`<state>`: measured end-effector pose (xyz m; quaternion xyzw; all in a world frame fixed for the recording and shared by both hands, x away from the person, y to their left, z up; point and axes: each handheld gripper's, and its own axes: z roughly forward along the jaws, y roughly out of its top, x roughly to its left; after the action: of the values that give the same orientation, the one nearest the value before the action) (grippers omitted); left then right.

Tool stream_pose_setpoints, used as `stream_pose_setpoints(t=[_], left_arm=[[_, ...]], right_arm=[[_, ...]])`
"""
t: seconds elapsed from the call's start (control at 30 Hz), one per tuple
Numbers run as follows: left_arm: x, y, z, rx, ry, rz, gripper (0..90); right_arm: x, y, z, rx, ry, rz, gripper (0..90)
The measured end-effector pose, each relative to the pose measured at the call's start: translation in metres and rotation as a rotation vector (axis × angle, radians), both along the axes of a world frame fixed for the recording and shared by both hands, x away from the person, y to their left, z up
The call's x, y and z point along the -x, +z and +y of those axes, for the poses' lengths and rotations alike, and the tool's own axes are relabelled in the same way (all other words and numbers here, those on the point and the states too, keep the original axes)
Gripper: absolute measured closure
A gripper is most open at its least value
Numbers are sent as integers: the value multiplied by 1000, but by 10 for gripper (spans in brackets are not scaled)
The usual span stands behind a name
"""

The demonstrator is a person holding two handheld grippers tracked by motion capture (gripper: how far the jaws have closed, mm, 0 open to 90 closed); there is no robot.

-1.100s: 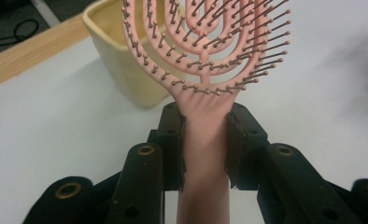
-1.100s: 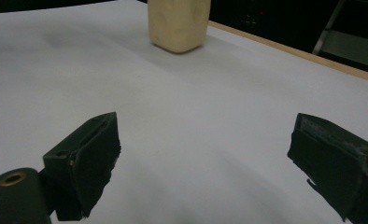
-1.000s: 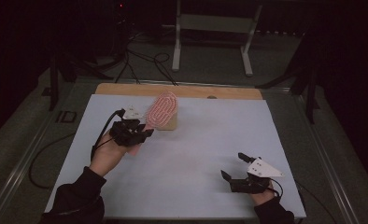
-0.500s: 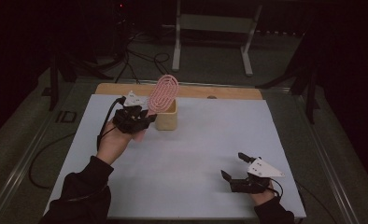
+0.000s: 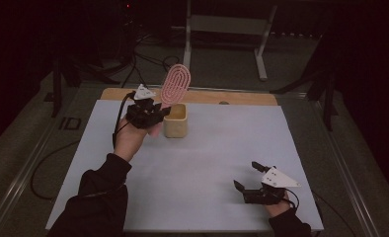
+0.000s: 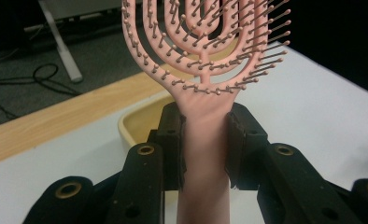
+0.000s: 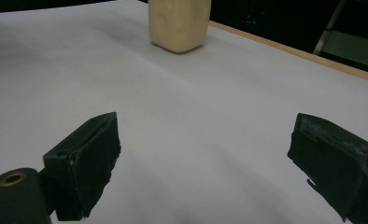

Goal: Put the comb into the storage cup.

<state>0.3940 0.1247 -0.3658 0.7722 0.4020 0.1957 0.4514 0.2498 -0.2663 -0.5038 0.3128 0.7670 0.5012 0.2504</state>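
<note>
A pink vented hairbrush stands upright just above and behind a cream square cup at the back of the white table. My left gripper is shut on its handle. In the left gripper view both black pads press the pink handle, the bristled head rises above, and the cup's rim lies behind. My right gripper rests low near the front right edge, jaws wide apart with nothing between them. The right gripper view has the cup far ahead.
A wooden strip runs along the table's far edge. Beyond it stand a grey metal frame and cables on the floor. Dark floor rails flank the table. White tabletop spreads between the two hands.
The left hand has carried the brush back and up, turning it from tilted to upright above the cup. The right gripper has stayed put.
</note>
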Motion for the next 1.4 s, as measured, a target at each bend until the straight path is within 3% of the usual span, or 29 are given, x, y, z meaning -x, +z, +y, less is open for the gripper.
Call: stream_pose_setpoints(t=[0.2, 0.8, 0.93, 1.13, 1.4], left_arm=[[-15, -1, -2, 59, -28, -30, 701], [-49, 2, -13, 185, -41, -96, 701], [-54, -2, -14, 218, -67, -147, 701], [-62, -12, -13, 254, -64, -205, 701], [-71, -29, -13, 285, -46, -229, 701]], right_arm=[[0, -1, 0, -1, -1, 1, 86], [-1, 0, -2, -10, -4, -2, 86], [-1, 0, -2, -11, -1, -5, 86], [-1, 0, -1, -14, 0, 3, 86], [-1, 0, -2, -17, 2, 5, 87]])
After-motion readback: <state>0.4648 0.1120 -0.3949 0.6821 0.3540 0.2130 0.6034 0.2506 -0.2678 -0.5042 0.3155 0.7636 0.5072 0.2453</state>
